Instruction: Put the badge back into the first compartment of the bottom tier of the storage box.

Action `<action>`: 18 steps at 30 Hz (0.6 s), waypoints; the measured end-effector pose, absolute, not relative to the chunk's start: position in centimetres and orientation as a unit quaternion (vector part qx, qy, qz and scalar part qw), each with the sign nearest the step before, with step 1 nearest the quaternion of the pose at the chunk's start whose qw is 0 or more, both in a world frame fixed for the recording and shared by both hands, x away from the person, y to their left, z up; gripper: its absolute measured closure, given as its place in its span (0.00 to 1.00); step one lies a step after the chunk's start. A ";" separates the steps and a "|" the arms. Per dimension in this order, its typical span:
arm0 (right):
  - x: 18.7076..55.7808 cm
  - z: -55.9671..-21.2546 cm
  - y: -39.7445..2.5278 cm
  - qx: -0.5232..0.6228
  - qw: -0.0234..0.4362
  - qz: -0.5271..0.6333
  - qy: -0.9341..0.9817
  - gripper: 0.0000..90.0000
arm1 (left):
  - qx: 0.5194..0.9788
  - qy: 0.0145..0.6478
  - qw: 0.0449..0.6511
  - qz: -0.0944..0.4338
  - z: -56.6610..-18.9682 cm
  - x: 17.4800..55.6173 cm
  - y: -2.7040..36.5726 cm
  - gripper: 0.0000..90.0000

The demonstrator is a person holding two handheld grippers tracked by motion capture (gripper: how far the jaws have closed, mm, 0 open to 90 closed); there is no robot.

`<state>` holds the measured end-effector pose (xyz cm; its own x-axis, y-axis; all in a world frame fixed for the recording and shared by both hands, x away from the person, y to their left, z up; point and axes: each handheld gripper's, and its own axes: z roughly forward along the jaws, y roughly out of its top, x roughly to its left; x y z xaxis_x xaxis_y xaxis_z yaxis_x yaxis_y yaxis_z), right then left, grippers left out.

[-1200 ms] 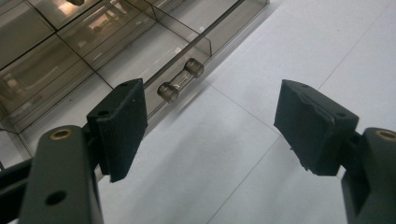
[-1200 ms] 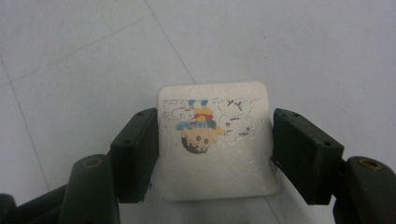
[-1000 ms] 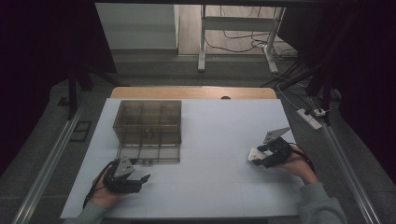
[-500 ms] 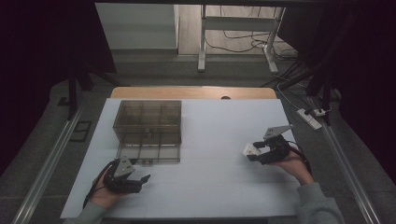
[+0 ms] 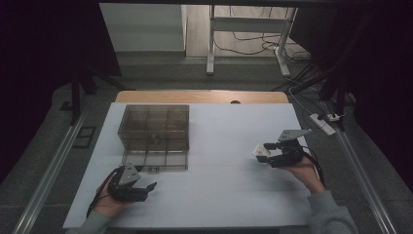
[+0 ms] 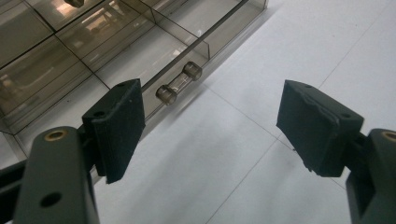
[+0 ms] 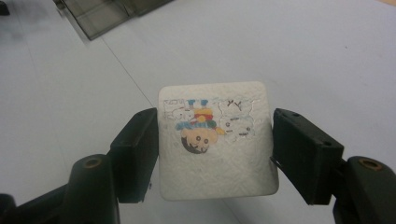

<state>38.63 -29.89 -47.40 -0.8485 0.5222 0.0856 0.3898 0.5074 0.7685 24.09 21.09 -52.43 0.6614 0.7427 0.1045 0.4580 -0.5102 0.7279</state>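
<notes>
A smoky clear compartment box (image 5: 154, 127) stands on the white table (image 5: 219, 195), its low drawer (image 5: 156, 160) pulled out toward me. My left gripper (image 5: 148, 187) rests open just in front of that drawer. In the left gripper view its jaws (image 6: 210, 126) stand wide apart, with the drawer's clear bar handle (image 6: 179, 85) just beyond the left pad. My right gripper (image 5: 258, 152) is at the table's right side, raised a little, shut on a white square pad with a cartoon print (image 7: 215, 140). The pad (image 5: 261, 152) sits flat between both jaws.
The drawer (image 6: 93, 42) is split into several compartments. A wooden table edge (image 5: 204, 96) runs behind the white surface. Cables and a power strip (image 5: 325, 122) lie on the floor at the right. Metal rails flank the table.
My right gripper has risen and shifted slightly left with the white pad held in it. The left gripper has stayed where it was.
</notes>
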 end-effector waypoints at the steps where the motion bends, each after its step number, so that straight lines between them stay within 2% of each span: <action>1: 38.6 -47.3 -29.7 0.263 0.078 0.425 0.863 0.37 | 0.844 0.355 0.344 0.207 -52.4 24.1 21.1 0.26; 18: 37.5 -45.9 -26.4 0.251 0.100 0.460 0.846 0.37 | 0.842 0.358 0.347 0.207 -52.3 24.1 21.2 0.26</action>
<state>37.47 -26.37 -45.89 -0.8543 0.5162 0.0612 0.3316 0.4506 0.8288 24.10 21.20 -52.35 0.6585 0.7458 0.1003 0.4587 -0.5035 0.7322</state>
